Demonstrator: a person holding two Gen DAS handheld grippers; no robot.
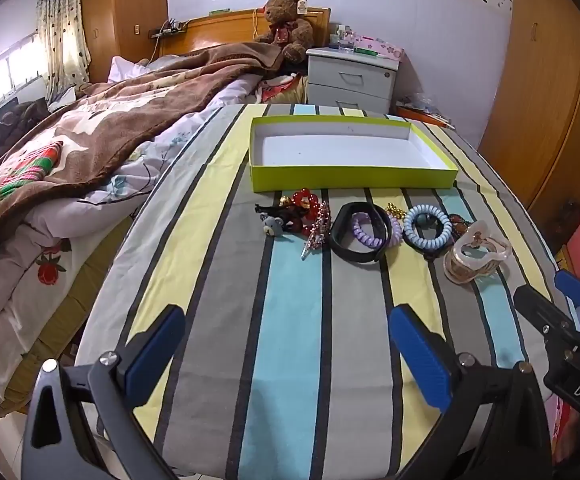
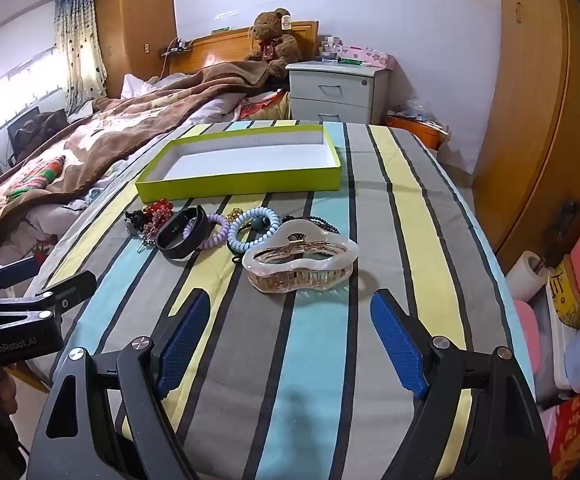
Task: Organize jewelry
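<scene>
A row of jewelry, from the red bead bracelet [image 1: 305,199] to the clear claw clip [image 2: 300,259], lies mid-worktop [image 1: 290,320] before the empty green box [image 1: 350,156] near the far edge. Left tongs [image 1: 288,354] and right tongs [image 2: 290,340] hover wide open, holding nothing.

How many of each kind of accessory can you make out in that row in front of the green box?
Spiral coil hair ties: 2, purple and light blue
Black wristband: 1
Pearly claw clip: 1
Sparkly pink hair clip: 1
Bear-charm hair tie: 1
Red bead piece: 1
Total: 7 clear; others are hidden behind.
</scene>
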